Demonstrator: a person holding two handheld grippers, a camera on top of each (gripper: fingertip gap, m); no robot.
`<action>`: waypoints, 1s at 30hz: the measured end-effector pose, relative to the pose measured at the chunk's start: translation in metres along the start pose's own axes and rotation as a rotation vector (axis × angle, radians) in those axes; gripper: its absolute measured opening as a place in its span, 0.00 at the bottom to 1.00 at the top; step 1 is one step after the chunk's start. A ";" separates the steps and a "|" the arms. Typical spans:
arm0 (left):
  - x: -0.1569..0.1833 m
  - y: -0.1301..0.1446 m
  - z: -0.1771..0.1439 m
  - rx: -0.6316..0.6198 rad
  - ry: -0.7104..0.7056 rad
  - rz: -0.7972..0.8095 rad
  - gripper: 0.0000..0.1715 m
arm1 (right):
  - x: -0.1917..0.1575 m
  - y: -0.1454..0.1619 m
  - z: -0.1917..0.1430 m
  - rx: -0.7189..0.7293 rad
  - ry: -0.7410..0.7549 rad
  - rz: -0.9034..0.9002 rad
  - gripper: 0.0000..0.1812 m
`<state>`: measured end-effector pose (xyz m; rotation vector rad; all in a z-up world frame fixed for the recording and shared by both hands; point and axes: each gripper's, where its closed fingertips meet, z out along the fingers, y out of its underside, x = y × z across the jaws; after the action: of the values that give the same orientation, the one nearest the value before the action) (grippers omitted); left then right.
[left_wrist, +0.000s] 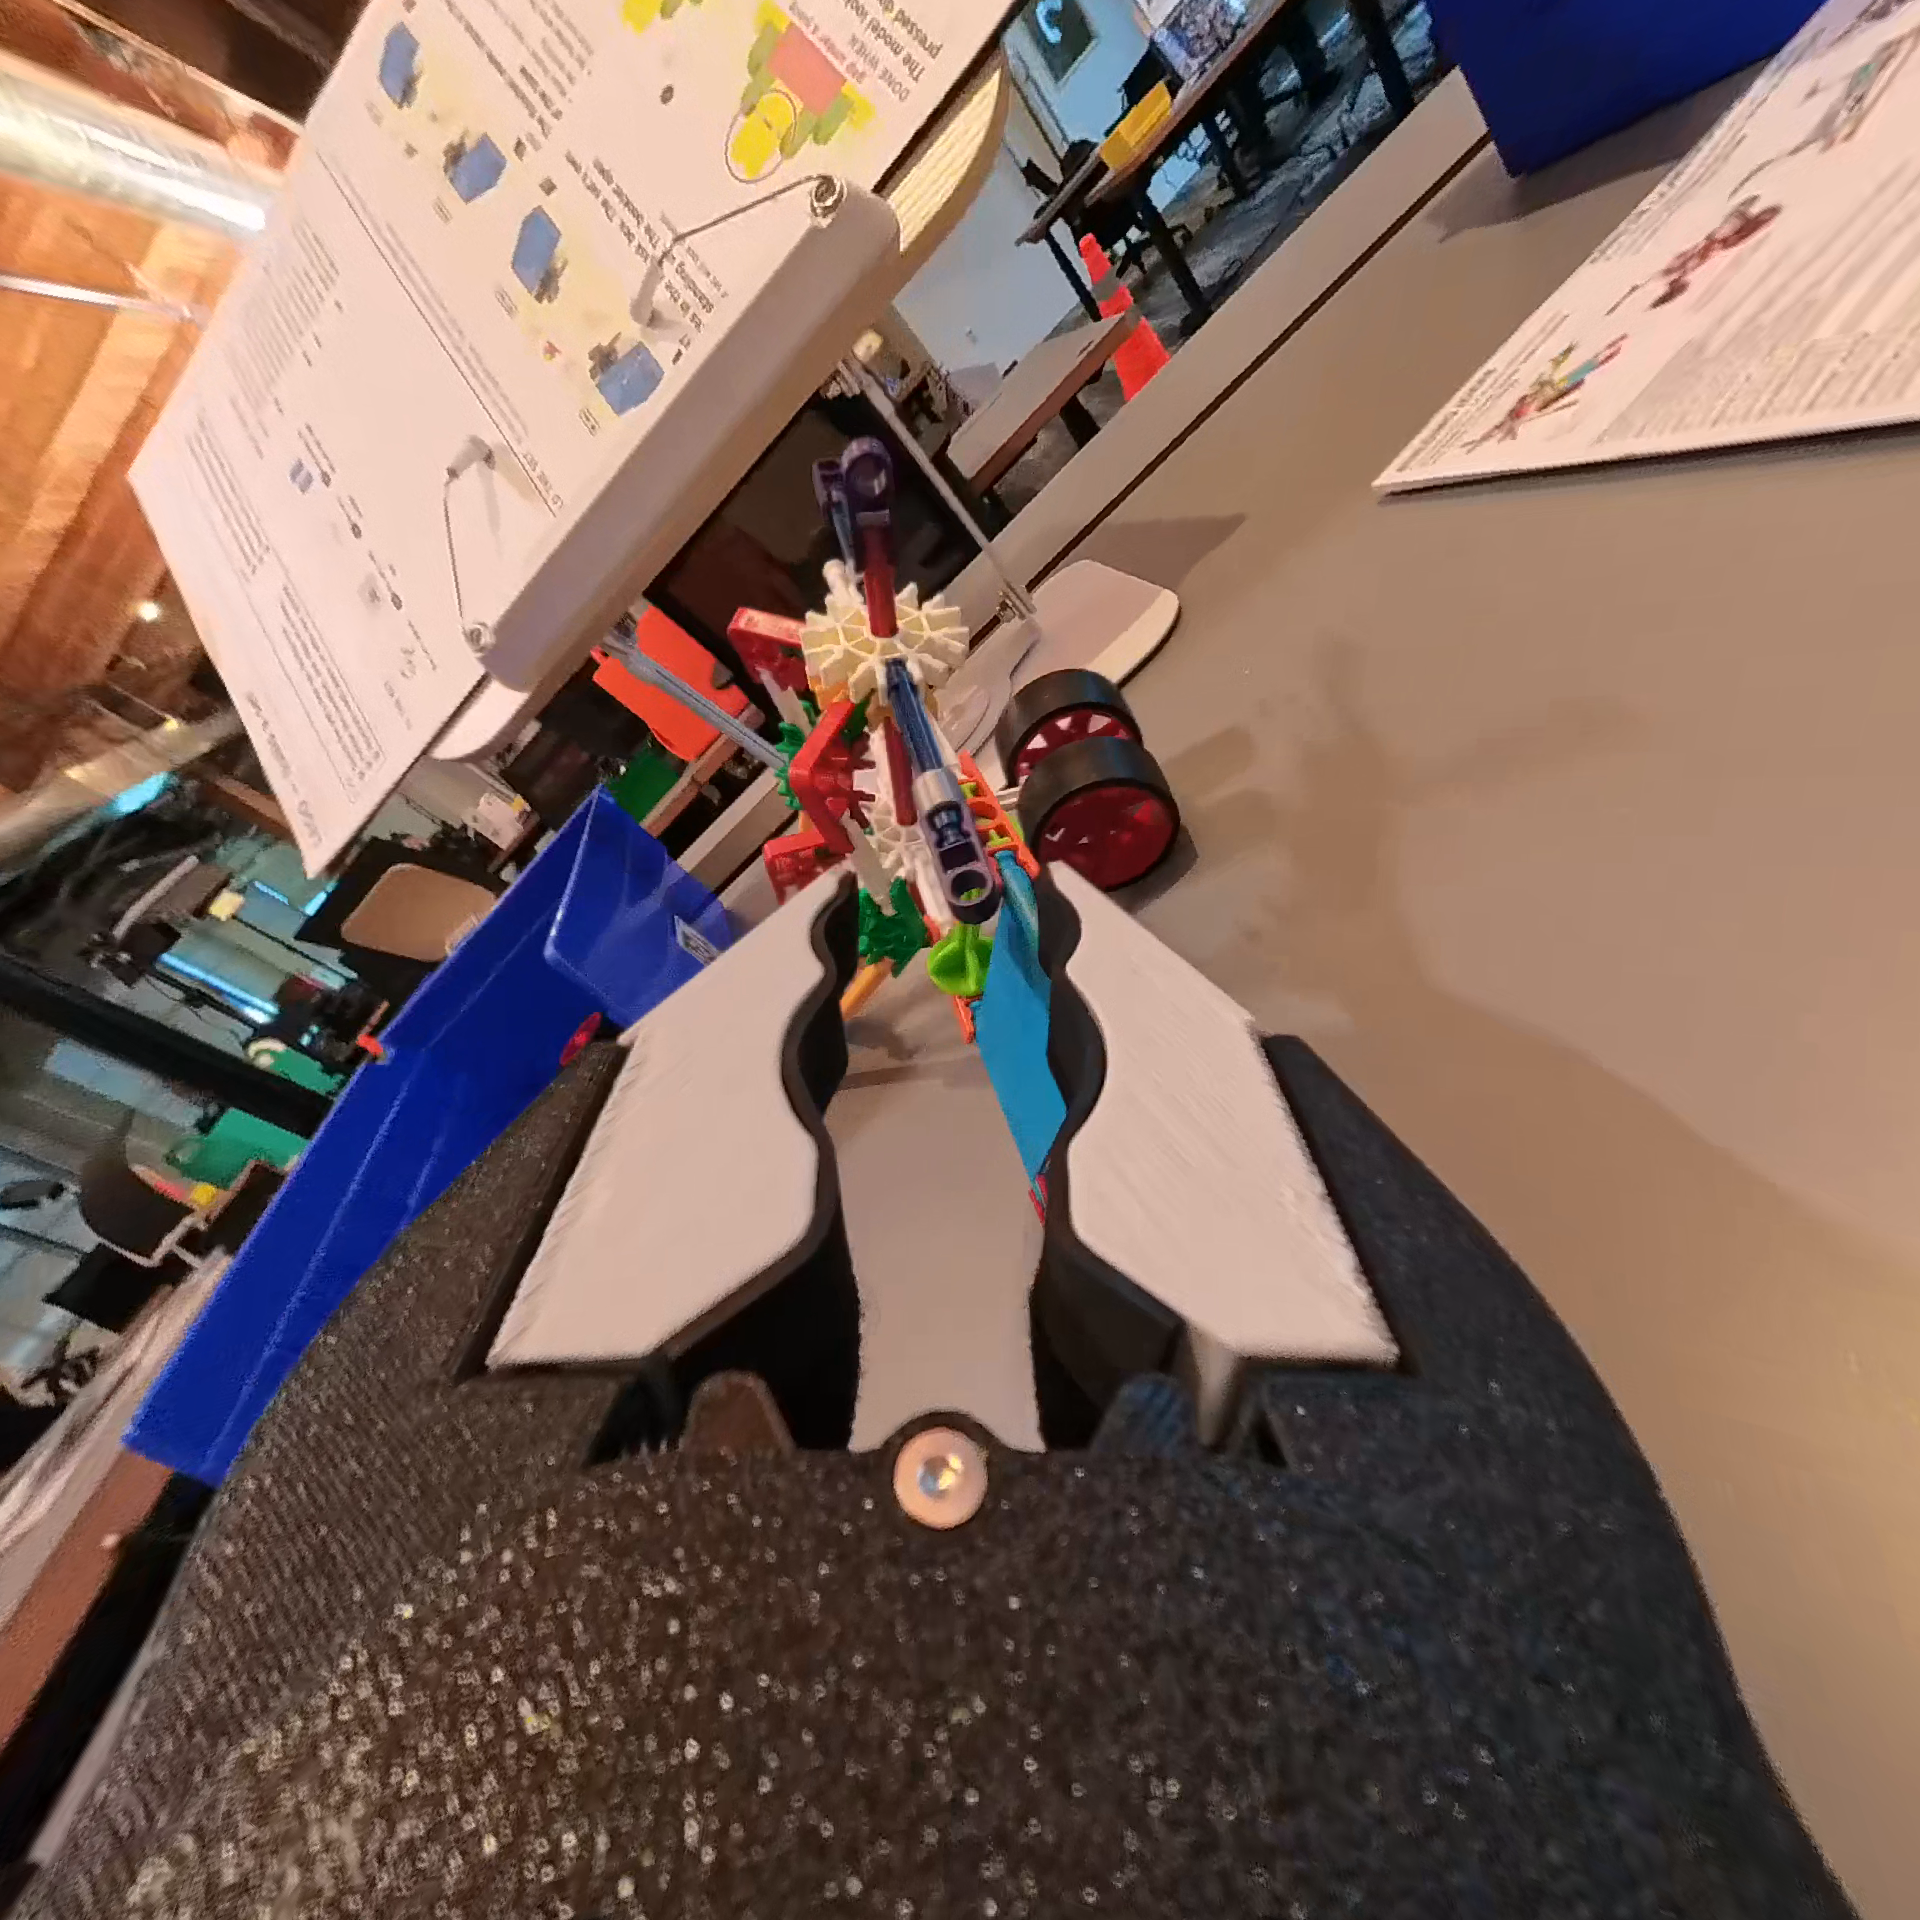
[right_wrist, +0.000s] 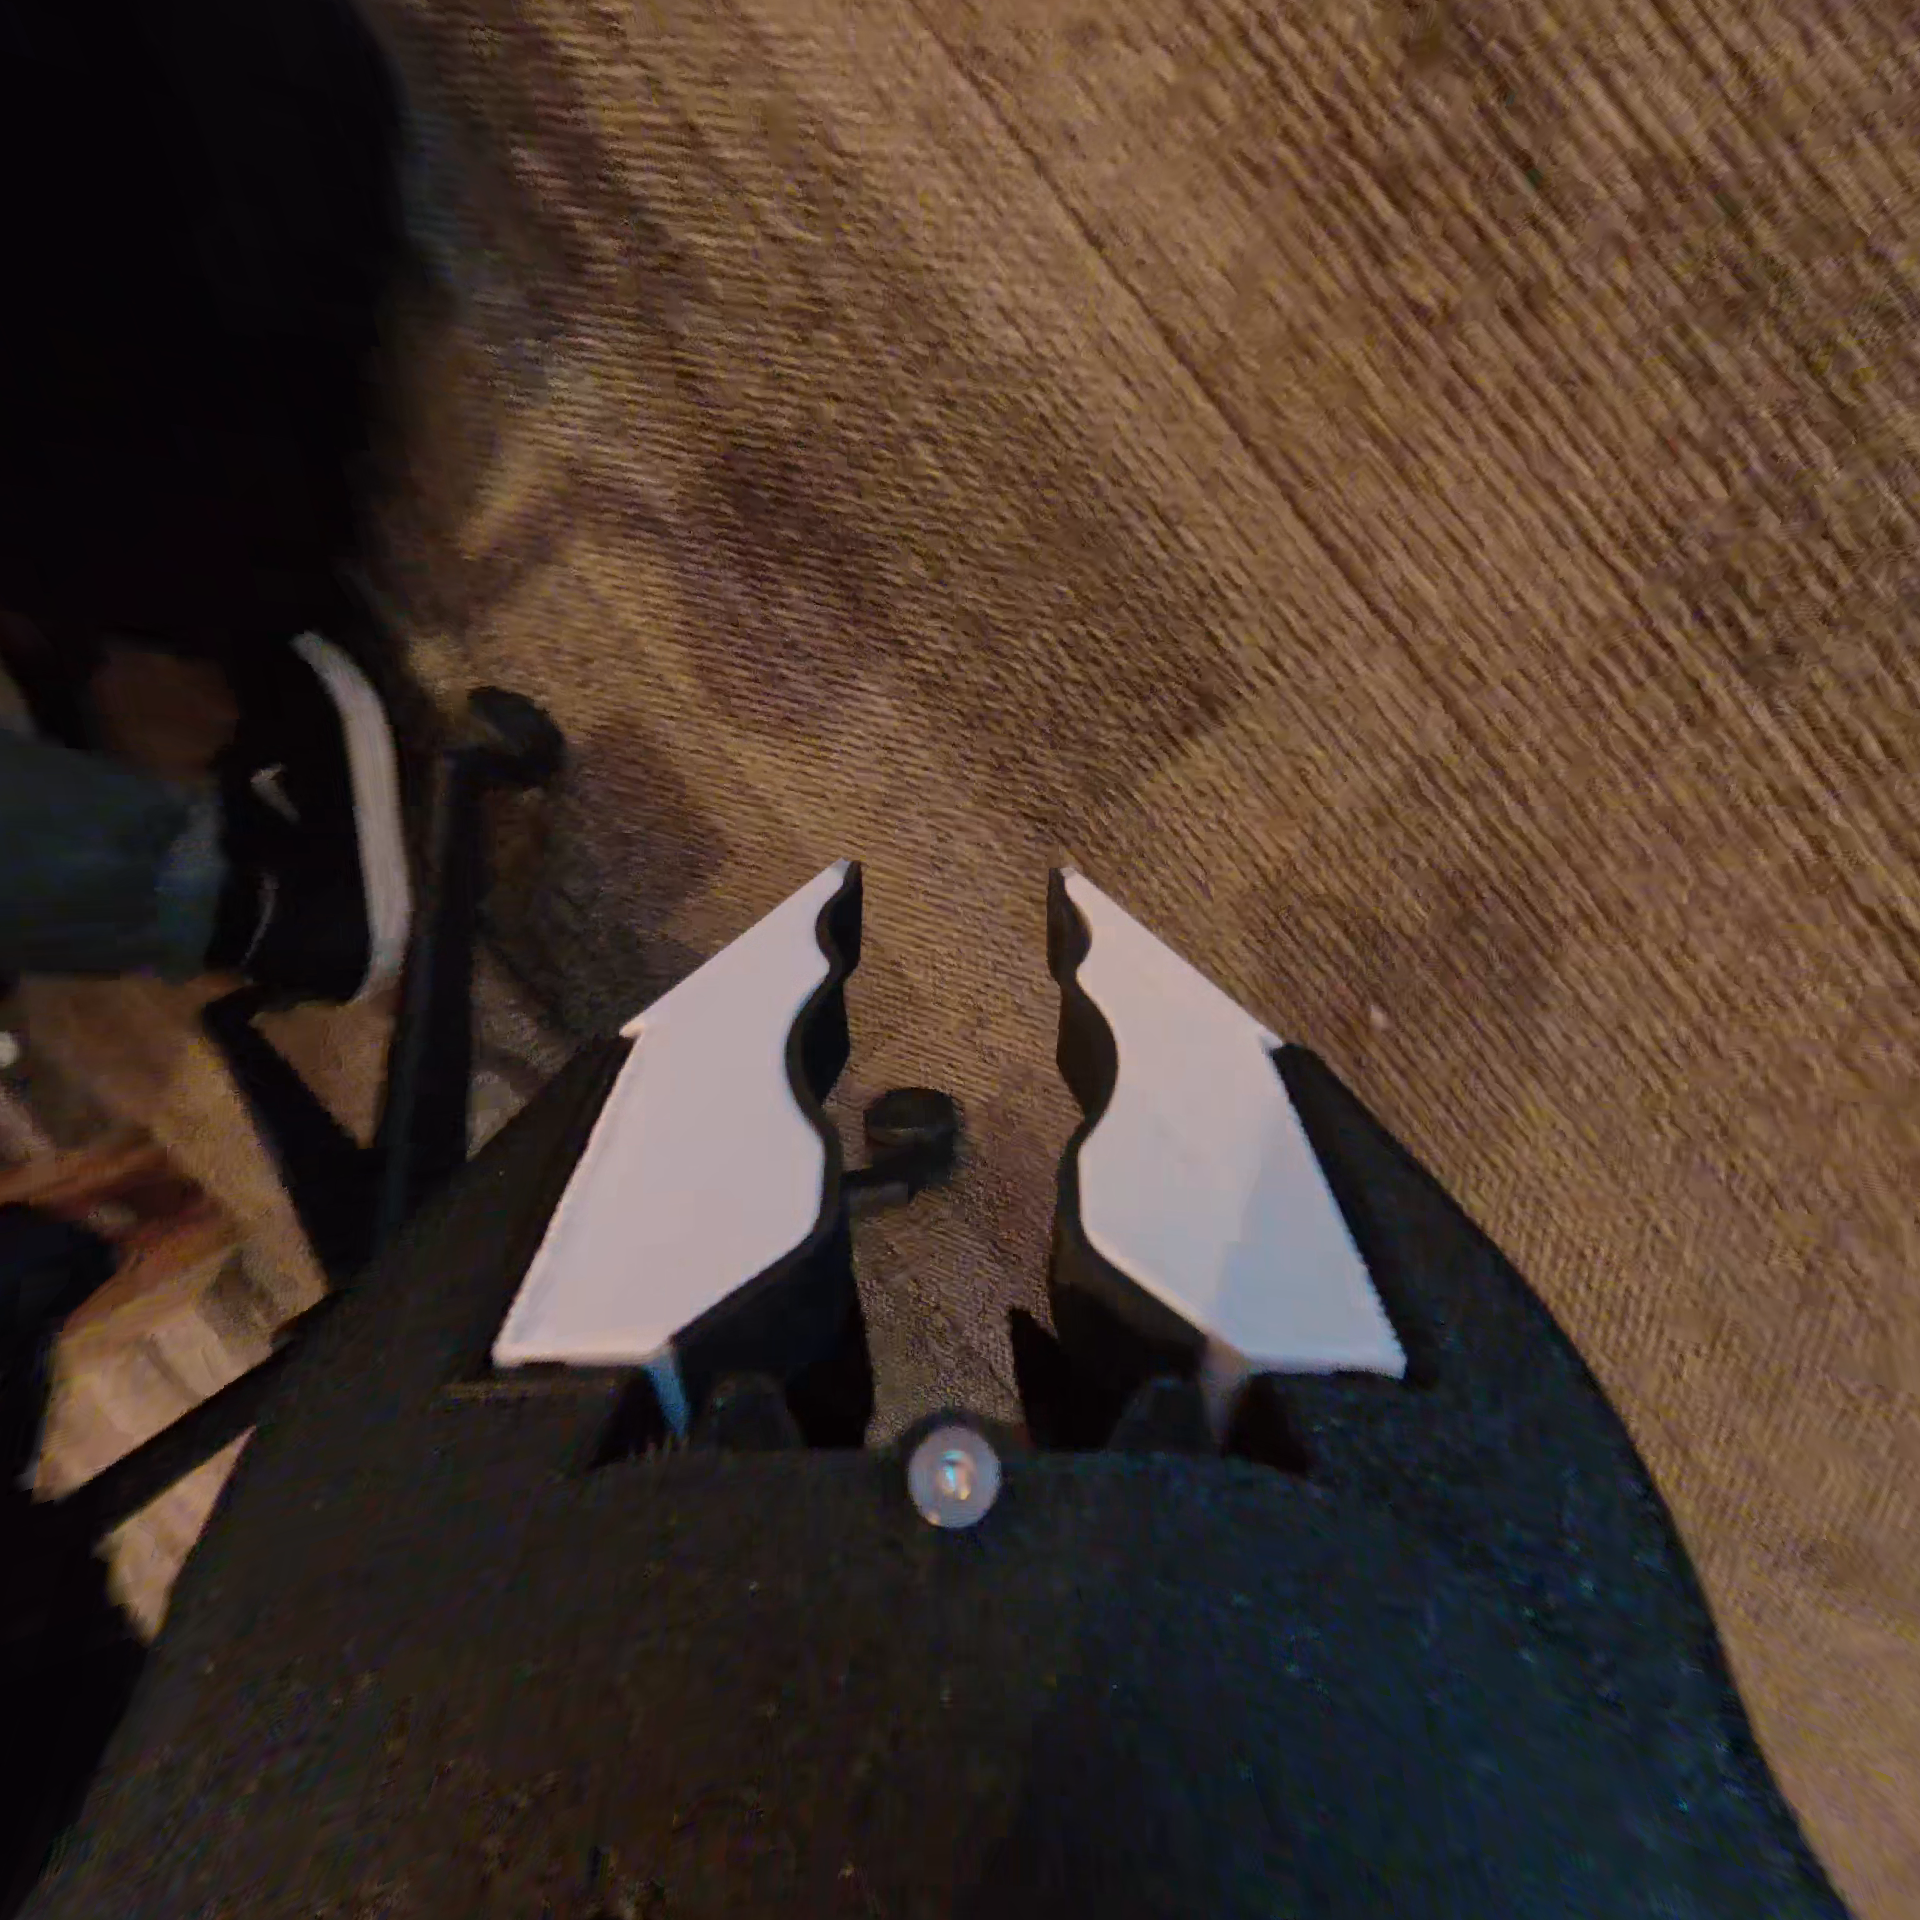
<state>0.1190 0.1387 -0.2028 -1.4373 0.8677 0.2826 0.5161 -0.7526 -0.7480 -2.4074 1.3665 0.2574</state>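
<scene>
A colourful rod-and-connector toy model (left_wrist: 894, 727) stands on the grey table (left_wrist: 1455, 935) in the left wrist view. It has white snowflake connectors, red and blue rods and a purple end piece. My left gripper (left_wrist: 948, 894) is open around the model's near end. A light-blue flat panel (left_wrist: 1023, 1039) of the model lies against the inner side of my right-hand finger; the other finger is apart from it. Two black wheels with red hubs (left_wrist: 1101, 821) lie just right of the model. My right gripper (right_wrist: 956, 873) is open and empty, pointing down at a brown carpet (right_wrist: 1351, 520).
A white document stand (left_wrist: 582, 343) with a printed sheet leans over the model. A blue bin (left_wrist: 436, 1091) sits at the left. Another printed sheet (left_wrist: 1714, 270) lies at the right. Below my right gripper are a person's shoe (right_wrist: 312, 831) and black chair casters (right_wrist: 509, 743). One gripper's finger ends stand about 110 centimetres off the other's.
</scene>
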 end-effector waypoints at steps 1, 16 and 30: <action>0.001 -0.001 0.004 -0.013 -0.007 -0.018 0.19 | 0.019 0.018 0.006 -0.005 0.048 0.029 0.19; 0.021 0.000 0.005 -0.206 -0.141 0.055 0.23 | 0.177 0.196 0.135 -0.055 0.255 0.451 0.18; 0.030 0.019 -0.004 -0.386 -0.212 0.230 0.29 | 0.251 0.203 0.198 -0.017 0.363 0.877 0.06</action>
<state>0.1251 0.1289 -0.2365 -1.6255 0.8329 0.7967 0.4758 -0.9680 -1.0572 -1.7596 2.5297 0.0362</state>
